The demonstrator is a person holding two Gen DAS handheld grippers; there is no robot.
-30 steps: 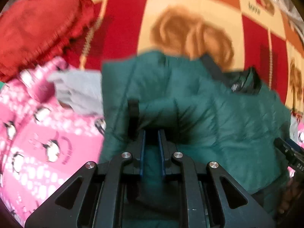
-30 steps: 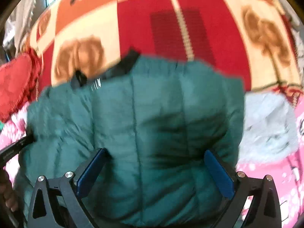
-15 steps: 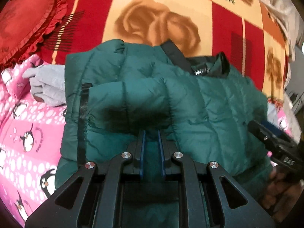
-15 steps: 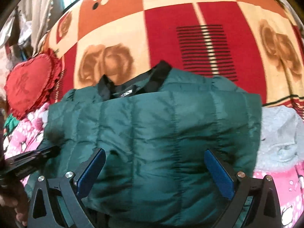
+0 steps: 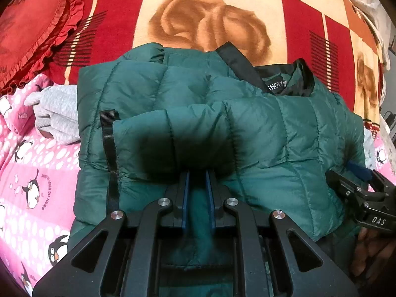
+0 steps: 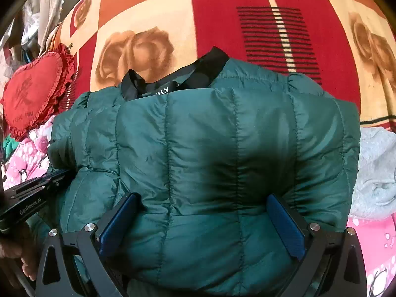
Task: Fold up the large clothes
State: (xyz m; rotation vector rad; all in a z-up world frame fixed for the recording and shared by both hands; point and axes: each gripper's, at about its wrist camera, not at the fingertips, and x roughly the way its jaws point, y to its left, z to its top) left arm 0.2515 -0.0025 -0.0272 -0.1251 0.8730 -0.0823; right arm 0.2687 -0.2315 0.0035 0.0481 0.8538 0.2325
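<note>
A dark green quilted puffer jacket [image 5: 259, 128] lies folded on the bed, its black collar and label at the far side; it fills the right wrist view [image 6: 203, 148] too. My left gripper [image 5: 197, 173] is shut on a fold of the jacket's near edge. My right gripper [image 6: 201, 205] is open, its blue pads wide apart on either side of the jacket's bulk, not clamped. The right gripper also shows at the right edge of the left wrist view [image 5: 361, 185].
A red, cream and orange rose-print blanket [image 5: 205, 32] covers the bed. A red heart cushion [image 5: 29, 34] lies at the far left. Pink penguin fabric [image 5: 27, 188] and grey garments [image 5: 57, 113] [image 6: 373, 173] flank the jacket.
Both cameras have pulled back and steadied. The jacket's near part has been laid over toward the collar. The left gripper stays shut on the fold, the right stays open.
</note>
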